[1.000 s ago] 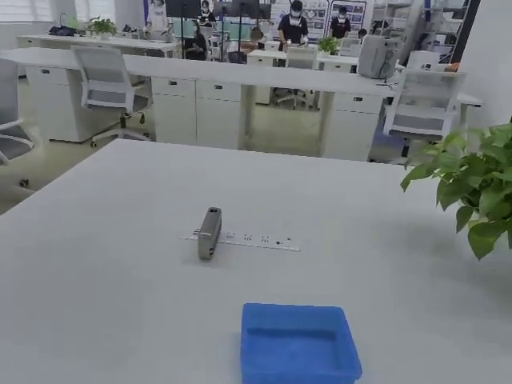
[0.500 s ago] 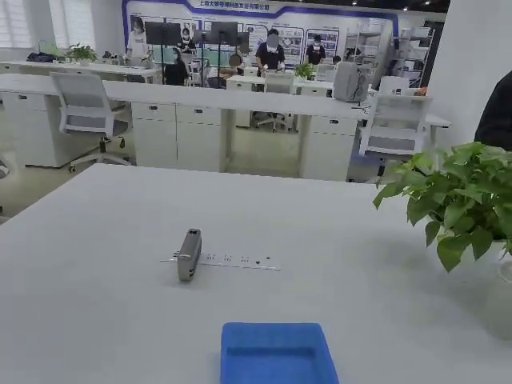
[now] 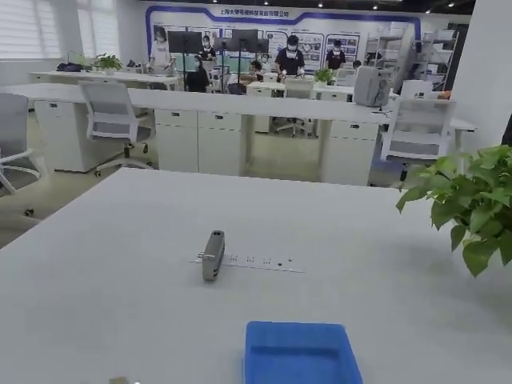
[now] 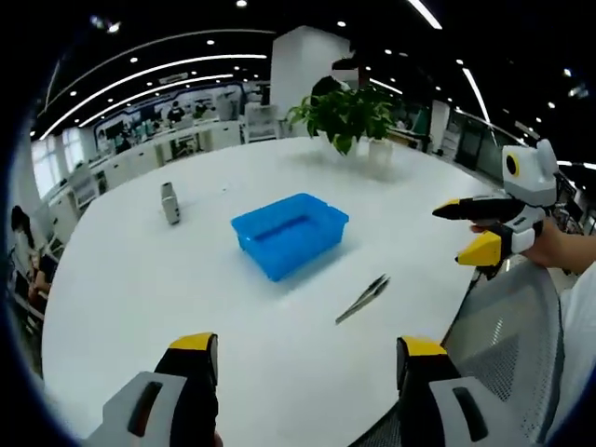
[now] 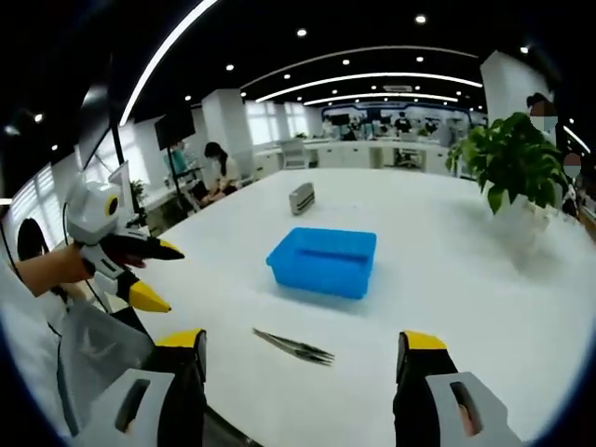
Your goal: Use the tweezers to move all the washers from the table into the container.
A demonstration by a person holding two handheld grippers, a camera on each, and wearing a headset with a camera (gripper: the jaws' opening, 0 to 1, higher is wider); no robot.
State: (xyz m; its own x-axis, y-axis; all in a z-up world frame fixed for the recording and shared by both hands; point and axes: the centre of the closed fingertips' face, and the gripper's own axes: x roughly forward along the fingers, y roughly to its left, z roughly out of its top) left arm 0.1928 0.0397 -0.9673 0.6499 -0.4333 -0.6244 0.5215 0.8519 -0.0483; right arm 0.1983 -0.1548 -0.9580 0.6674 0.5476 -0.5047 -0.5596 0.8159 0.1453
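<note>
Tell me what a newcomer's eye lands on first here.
The bright blue container stands out against the white table, near its middle. Just in front of it, nearer the person, the metal tweezers lie flat on the tabletop, apart from the container. The left hand-held gripper and the right hand-held gripper hang open by the table's near edge, holding nothing.
</note>
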